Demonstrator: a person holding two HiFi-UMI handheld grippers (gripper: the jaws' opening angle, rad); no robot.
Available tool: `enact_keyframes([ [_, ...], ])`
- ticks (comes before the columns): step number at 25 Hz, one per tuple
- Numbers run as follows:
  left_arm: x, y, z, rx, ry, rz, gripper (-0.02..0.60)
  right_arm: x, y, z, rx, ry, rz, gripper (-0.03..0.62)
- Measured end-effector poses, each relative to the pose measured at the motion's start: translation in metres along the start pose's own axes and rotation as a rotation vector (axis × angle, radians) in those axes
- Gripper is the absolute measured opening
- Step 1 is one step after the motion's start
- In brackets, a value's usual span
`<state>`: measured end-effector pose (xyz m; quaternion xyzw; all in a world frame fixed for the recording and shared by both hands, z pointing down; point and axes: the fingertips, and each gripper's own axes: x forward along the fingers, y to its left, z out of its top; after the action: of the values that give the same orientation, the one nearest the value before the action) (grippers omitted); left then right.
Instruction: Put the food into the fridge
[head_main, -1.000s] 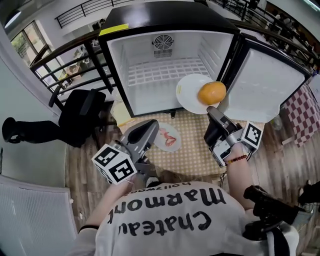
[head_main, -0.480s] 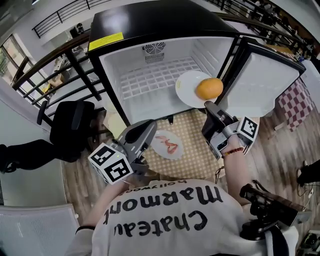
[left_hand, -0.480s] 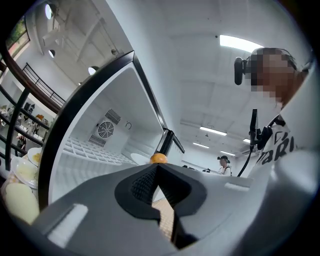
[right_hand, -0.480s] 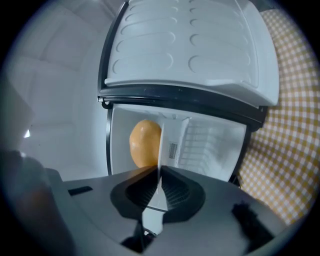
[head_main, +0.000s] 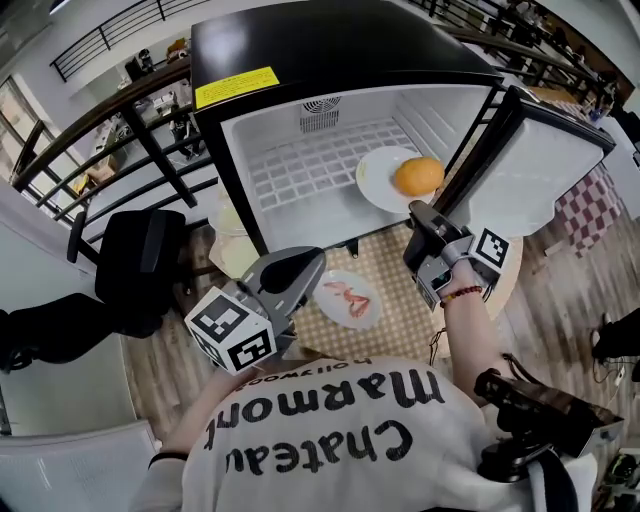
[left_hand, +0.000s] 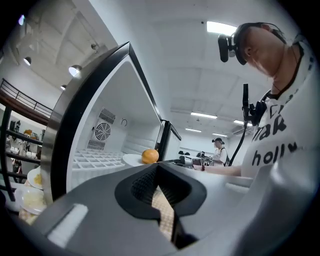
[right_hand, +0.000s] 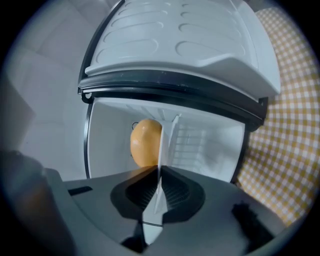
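Observation:
A black mini fridge (head_main: 340, 60) stands open, its white inside fitted with a wire shelf (head_main: 310, 165). My right gripper (head_main: 420, 215) is shut on the rim of a white plate (head_main: 380, 180) carrying an orange (head_main: 418, 175), held at the right side of the fridge opening. In the right gripper view the plate (right_hand: 165, 145) stands edge-on between the jaws of the right gripper (right_hand: 159, 170), with the orange (right_hand: 146, 142) to its left. My left gripper (head_main: 300, 265) hangs lower, shut and empty. A second plate with reddish food (head_main: 350, 297) lies on the checkered mat (head_main: 400, 300).
The fridge door (head_main: 545, 165) swings open to the right. A black office chair (head_main: 140, 260) and a railing (head_main: 120, 110) are at the left. Plates of food (left_hand: 34, 177) sit left of the fridge in the left gripper view. A red checked cloth (head_main: 592, 190) lies far right.
My right gripper has carried the plate and orange up and forward, from in front of the fridge's lower edge to over the shelf's right side. The left gripper has stayed low.

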<state>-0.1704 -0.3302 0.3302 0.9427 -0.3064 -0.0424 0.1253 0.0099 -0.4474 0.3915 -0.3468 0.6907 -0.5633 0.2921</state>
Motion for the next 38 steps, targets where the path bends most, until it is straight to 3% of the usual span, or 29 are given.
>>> enact_keyframes([
  [9,0.002,0.007,-0.003,0.019,0.02,-0.048,0.003,0.02,-0.002,0.008,0.033,-0.042,-0.027,0.031],
  [28,-0.007,0.022,-0.017,-0.048,-0.004,-0.02,0.003,0.048,-0.01,0.023,0.105,-0.127,-0.127,0.031],
  [38,-0.011,0.028,-0.019,-0.066,-0.02,-0.009,0.003,0.06,-0.012,0.038,0.064,-0.202,-0.227,0.031],
])
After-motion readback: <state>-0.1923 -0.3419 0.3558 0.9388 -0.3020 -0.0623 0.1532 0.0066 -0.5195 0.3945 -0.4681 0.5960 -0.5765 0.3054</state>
